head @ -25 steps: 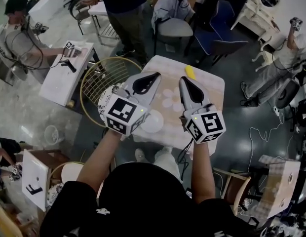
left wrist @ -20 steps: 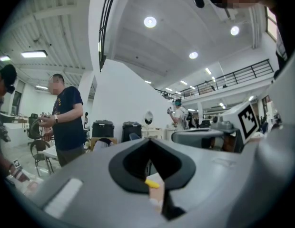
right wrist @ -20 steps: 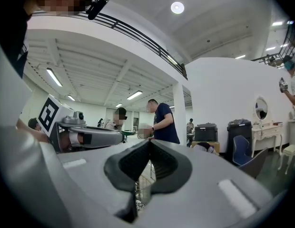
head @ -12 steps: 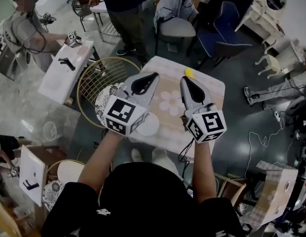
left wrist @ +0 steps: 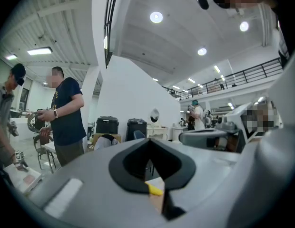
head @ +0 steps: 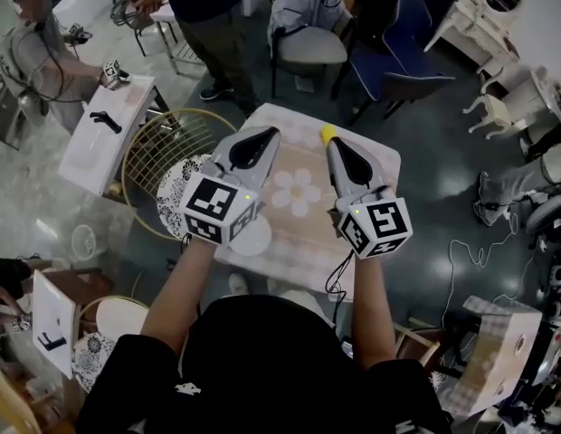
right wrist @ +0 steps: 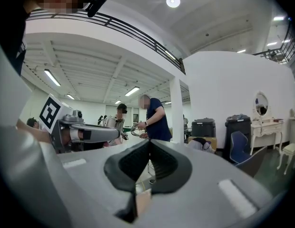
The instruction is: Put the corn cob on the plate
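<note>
A yellow corn cob [head: 328, 134] lies near the far edge of the small flower-patterned table [head: 294, 211]. It also shows low between the jaws in the left gripper view, corn cob [left wrist: 154, 189]. My right gripper [head: 335, 146] is shut and empty, its tip just short of the cob. My left gripper [head: 268, 134] hovers over the table's left side, jaws together with nothing in them. A white plate [head: 255, 235] sits at the table's near left, partly hidden under the left gripper's marker cube. In the two gripper views, the left gripper [left wrist: 148, 140] and the right gripper [right wrist: 150, 142] both point level.
A gold wire chair [head: 158, 156] stands left of the table. A grey chair [head: 308, 48] and a blue chair [head: 403, 70] stand behind it. A person [head: 204, 7] stands at the back left by a white side table [head: 99, 138]. Cables [head: 484, 242] lie on the floor at right.
Both grippers have moved forward over the table towards its far edge. The right gripper's tip now reaches close to the corn cob. Both stay shut.
</note>
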`<state>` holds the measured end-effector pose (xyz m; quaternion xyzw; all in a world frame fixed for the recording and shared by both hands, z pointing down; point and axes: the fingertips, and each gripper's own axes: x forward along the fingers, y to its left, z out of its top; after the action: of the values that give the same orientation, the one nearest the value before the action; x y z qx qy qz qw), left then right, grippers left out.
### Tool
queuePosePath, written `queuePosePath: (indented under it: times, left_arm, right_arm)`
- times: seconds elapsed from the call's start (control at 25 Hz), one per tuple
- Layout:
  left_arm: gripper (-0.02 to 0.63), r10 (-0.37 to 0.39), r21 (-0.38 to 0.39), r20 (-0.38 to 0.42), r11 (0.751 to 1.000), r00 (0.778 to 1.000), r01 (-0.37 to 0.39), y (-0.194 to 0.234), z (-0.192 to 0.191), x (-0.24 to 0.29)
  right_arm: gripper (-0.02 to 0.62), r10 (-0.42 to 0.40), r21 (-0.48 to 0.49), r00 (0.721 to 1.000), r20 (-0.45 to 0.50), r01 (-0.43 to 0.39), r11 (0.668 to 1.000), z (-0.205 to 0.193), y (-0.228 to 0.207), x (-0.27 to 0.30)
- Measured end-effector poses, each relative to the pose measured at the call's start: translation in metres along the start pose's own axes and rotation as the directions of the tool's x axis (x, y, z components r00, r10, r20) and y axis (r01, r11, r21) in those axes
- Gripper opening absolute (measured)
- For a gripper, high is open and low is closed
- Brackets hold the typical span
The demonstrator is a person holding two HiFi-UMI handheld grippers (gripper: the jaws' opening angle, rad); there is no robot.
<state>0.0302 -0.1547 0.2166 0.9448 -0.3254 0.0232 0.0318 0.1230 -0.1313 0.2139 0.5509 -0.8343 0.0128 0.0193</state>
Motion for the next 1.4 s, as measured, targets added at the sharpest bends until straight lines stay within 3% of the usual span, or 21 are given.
queuePosePath:
  times: [0.44,0.68,0.92,1.4]
  left_arm:
    - [0.005,0.048,-0.028,-0.067,0.998,0.997,-0.050,0.011,-0.026,0.044]
    - [0.005,0.046,-0.079,-0.102,0.995,0.994,-0.054,0.015,-0.051,0.066]
    - [0.005,0.064,-0.048,-0.167,0.996,0.984,-0.073,0.020,-0.076,0.089]
    - [0.005,0.067,-0.104,-0.239,0.990,0.969,-0.094,0.023,-0.129,0.118]
  right_arm:
    - [0.000,0.008,0.022,0.999,-0.039,-0.007,1.000,-0.028,-0.057,0.023]
    - [0.000,0.014,0.050,0.996,-0.086,-0.010,0.999,-0.063,-0.081,0.038]
    - [0.000,0.027,0.081,0.993,-0.119,-0.018,0.997,-0.089,-0.101,0.053]
    - [0.000,0.048,0.107,0.984,-0.174,-0.030,0.994,-0.141,-0.132,0.083]
